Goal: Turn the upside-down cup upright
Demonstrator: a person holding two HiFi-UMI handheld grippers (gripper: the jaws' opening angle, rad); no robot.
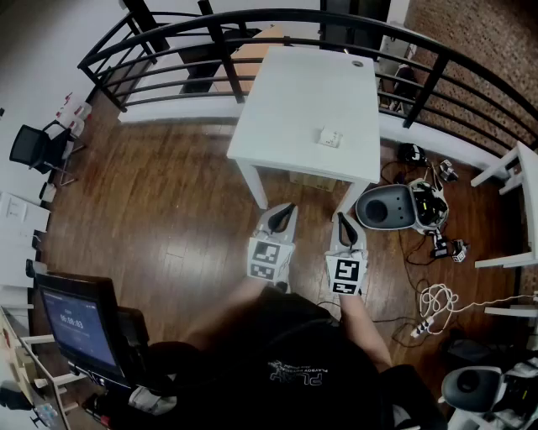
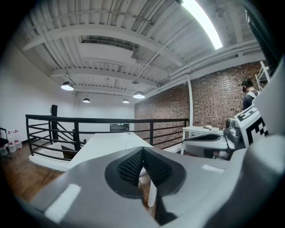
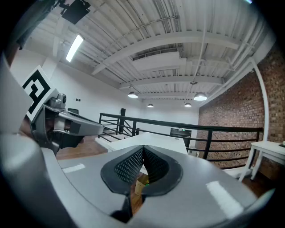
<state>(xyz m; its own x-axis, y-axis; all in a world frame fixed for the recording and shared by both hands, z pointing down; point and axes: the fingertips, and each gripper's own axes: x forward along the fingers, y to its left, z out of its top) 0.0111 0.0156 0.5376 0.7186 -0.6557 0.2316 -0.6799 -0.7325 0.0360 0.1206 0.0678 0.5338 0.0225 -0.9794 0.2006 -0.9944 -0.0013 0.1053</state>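
A white table (image 1: pixel 294 92) stands ahead on the wooden floor. On its top lies a small white object (image 1: pixel 330 137), too small to tell whether it is the cup. A small round thing (image 1: pixel 357 63) sits near the table's far right corner. My left gripper (image 1: pixel 286 208) and right gripper (image 1: pixel 342 220) hover side by side just short of the table's near edge, above the floor. Both are shut with nothing between the pads. In the left gripper view the jaws (image 2: pixel 142 150) meet in front of the table top (image 2: pixel 104 142). The right gripper (image 3: pixel 142 149) looks the same.
A black railing (image 1: pixel 252 21) curves round behind the table. A cardboard box (image 1: pixel 311 179) sits under it. A grey domed machine (image 1: pixel 388 207) and cables (image 1: pixel 433 302) lie on the floor at right. A monitor (image 1: pixel 80 323) is at lower left, an office chair (image 1: pixel 34 149) far left.
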